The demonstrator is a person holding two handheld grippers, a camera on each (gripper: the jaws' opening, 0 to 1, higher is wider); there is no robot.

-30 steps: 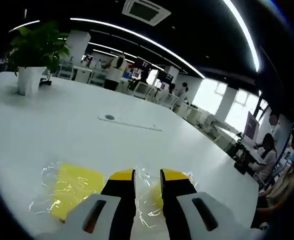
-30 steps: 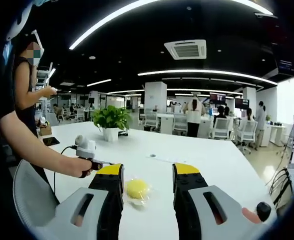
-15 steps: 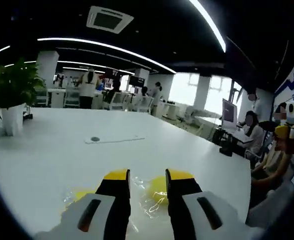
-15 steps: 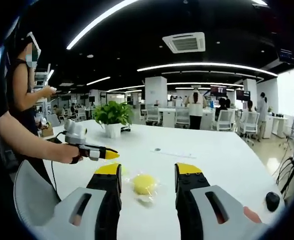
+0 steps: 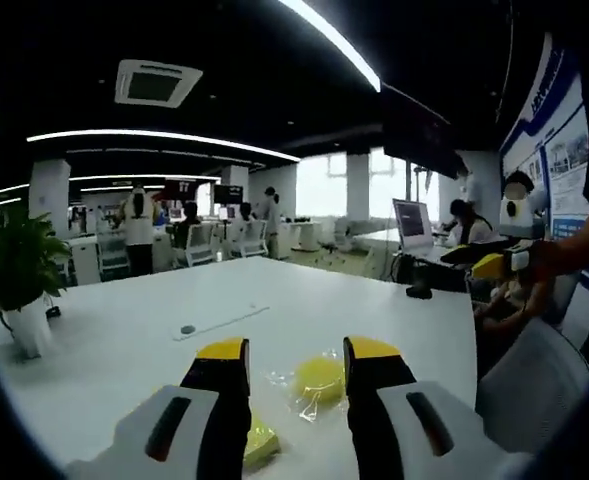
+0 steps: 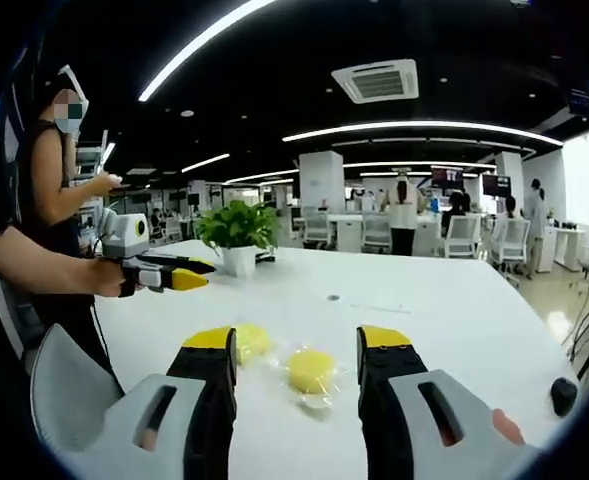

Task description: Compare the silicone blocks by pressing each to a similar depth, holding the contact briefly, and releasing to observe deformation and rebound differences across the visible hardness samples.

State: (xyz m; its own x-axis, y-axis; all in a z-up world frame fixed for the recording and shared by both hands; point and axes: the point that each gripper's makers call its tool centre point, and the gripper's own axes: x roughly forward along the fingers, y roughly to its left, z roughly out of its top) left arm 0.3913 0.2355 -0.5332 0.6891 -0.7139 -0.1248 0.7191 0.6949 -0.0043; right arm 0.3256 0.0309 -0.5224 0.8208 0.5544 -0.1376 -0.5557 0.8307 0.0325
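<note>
A round yellow silicone block [image 5: 319, 378] in a clear wrapper lies on the white table [image 5: 124, 330], ahead of and between the jaws of my left gripper [image 5: 296, 350]. That gripper is open and holds nothing. A second yellow block [image 5: 260, 440] lies partly hidden behind its left jaw. In the right gripper view the round block [image 6: 310, 368] sits ahead of my open right gripper [image 6: 296, 338], with the other yellow block [image 6: 252, 340] to its left. The left gripper [image 6: 187, 272] hovers above the table at the left, held by a hand. The right gripper [image 5: 486, 262] appears at the right edge.
A potted plant [image 6: 237, 235] stands further back on the table [image 6: 454, 330]. A small black object [image 6: 564, 395] lies near the table's right edge. A grey chair back [image 6: 59, 390] is at the lower left. People and desks fill the office behind.
The left gripper's jaws have spread wider and it has risen off the blocks, its view swinging right. The right gripper view has shifted slightly, bringing the second yellow block into sight.
</note>
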